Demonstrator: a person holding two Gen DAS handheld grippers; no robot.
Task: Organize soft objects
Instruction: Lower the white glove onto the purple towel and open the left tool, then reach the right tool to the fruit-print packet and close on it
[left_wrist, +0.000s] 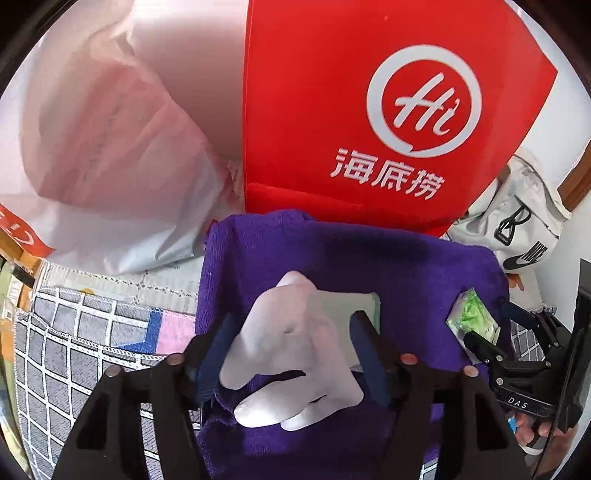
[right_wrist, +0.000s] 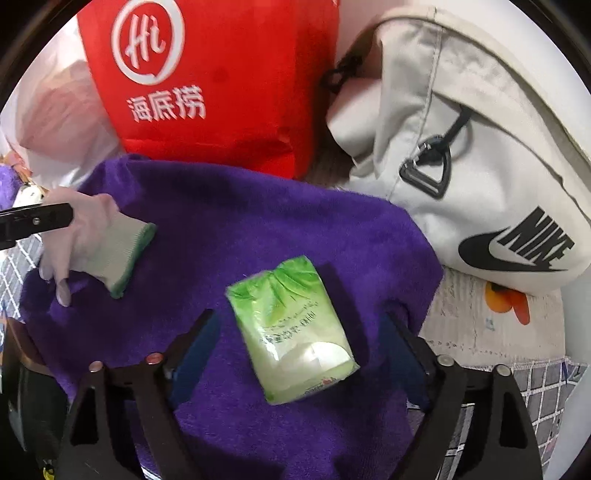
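A purple towel (left_wrist: 369, 266) lies spread on the table, also in the right wrist view (right_wrist: 266, 229). A white glove with a green cuff (left_wrist: 295, 343) lies on it between the open fingers of my left gripper (left_wrist: 295, 332); the glove (right_wrist: 99, 243) shows at the left in the right wrist view. A green tissue pack (right_wrist: 291, 332) lies on the towel between the open fingers of my right gripper (right_wrist: 299, 332); the pack (left_wrist: 472, 321) shows at the right in the left wrist view. Neither gripper has closed on anything.
A red bag with a white logo (left_wrist: 369, 110) stands behind the towel, also in the right wrist view (right_wrist: 207, 81). A white plastic bag (left_wrist: 110, 147) sits left of it. A pale Nike bag (right_wrist: 480, 177) lies to the right. A checked cloth (left_wrist: 74, 350) covers the table.
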